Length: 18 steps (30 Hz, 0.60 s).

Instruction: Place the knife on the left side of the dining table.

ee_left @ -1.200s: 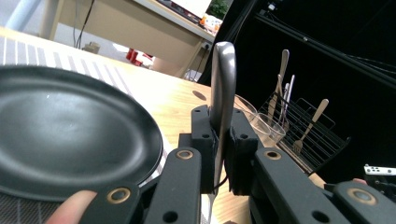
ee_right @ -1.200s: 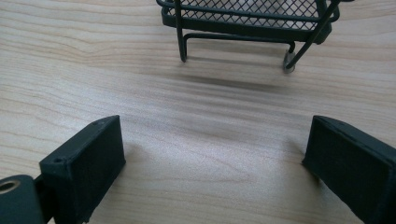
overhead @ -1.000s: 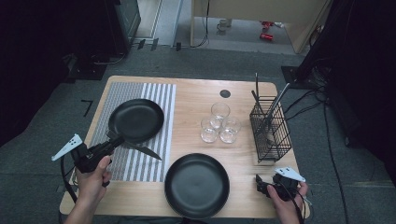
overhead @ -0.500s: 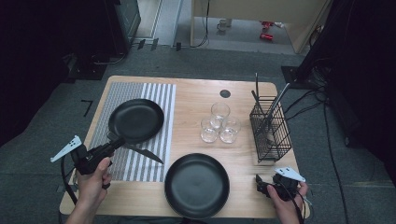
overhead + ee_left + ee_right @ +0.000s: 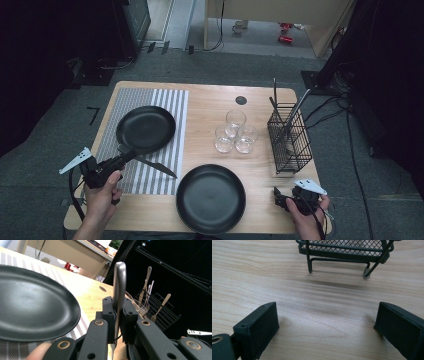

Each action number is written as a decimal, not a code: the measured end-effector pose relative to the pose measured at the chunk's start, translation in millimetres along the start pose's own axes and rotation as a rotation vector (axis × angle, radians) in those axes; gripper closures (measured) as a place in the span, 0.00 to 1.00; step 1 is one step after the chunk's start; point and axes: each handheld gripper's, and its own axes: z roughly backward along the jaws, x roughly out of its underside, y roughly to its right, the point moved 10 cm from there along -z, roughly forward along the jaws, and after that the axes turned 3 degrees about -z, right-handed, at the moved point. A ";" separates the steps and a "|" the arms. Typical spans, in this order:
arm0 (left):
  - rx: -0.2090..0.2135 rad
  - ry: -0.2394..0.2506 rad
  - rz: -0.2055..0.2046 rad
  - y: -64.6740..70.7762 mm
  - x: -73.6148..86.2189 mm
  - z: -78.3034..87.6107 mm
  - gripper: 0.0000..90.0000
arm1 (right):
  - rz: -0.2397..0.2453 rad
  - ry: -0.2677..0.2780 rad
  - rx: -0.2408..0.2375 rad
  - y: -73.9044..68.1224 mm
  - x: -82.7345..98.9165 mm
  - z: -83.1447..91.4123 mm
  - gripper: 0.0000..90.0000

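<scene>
My left gripper [image 5: 126, 157] is at the table's left front, over the striped mat [image 5: 170, 107], held by a hand. Its jaws are shut on a grey metal table knife [image 5: 119, 287], which rises edge-on from between the pads. A dark slim strip [image 5: 156, 168], either the knife or its shadow, runs right from the tips across the mat. A black plate [image 5: 146, 128] [image 5: 32, 307] lies just beyond the tips. My right gripper [image 5: 276, 194] [image 5: 327, 327] rests open on the bare wood at the right front, with nothing between its jaws.
A second black plate [image 5: 211, 198] lies at the front centre. Three clear glasses [image 5: 235, 132] stand mid-table. A black wire basket [image 5: 287, 142] [image 5: 342, 251] with cutlery in it stands at the right, just ahead of my right gripper. A cable hole [image 5: 241, 100] marks the far edge.
The left hand with the knife has shifted only slightly. The right gripper has kept still.
</scene>
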 end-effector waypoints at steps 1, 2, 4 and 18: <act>-0.002 -0.002 0.013 -2.9 0.8 1.2 0.95 | 0.000 0.000 0.000 0.0 0.0 0.0 0.05; -0.002 -0.003 0.027 -5.8 1.7 2.4 0.95 | 0.000 0.000 0.000 0.0 0.0 0.0 0.05; -0.004 -0.004 0.048 -10.9 3.1 4.1 0.94 | 0.000 0.000 0.000 0.0 0.0 0.0 0.05; -0.100 -0.028 0.020 -40.9 19.4 14.8 0.86 | 0.000 0.000 0.000 0.0 0.1 0.0 0.05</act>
